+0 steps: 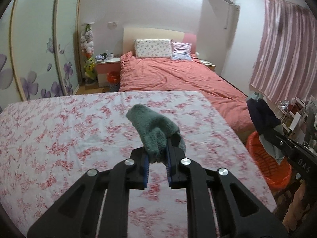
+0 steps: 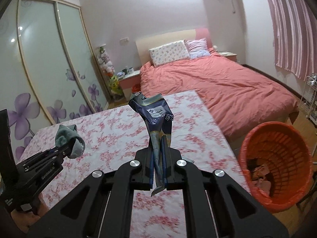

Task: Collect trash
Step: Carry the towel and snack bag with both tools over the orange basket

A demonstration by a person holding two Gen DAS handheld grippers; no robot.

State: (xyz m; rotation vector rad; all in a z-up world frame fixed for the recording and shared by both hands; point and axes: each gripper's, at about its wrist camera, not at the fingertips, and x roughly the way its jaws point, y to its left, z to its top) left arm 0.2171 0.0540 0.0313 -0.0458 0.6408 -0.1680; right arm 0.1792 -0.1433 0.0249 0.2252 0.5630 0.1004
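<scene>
My left gripper (image 1: 157,148) is shut on a grey-green fuzzy sock (image 1: 152,128) and holds it above the table with the floral cloth (image 1: 59,138). It also shows in the right wrist view (image 2: 65,148) at the left, sock (image 2: 65,136) in its jaws. My right gripper (image 2: 158,148) is shut on a crumpled dark blue snack bag (image 2: 156,117), held upright above the table. The orange trash bin (image 2: 277,158) stands on the floor right of the table, with scraps inside. In the left wrist view the right gripper (image 1: 263,132) holds the bag (image 1: 261,115) over the bin (image 1: 267,164).
A bed with a salmon cover (image 1: 178,79) lies beyond the table. A wardrobe with purple flowers (image 1: 39,59) is at the left. Pink curtains (image 1: 283,49) and a cluttered rack (image 1: 297,115) are at the right. A small orange bin (image 1: 113,77) stands by the nightstand.
</scene>
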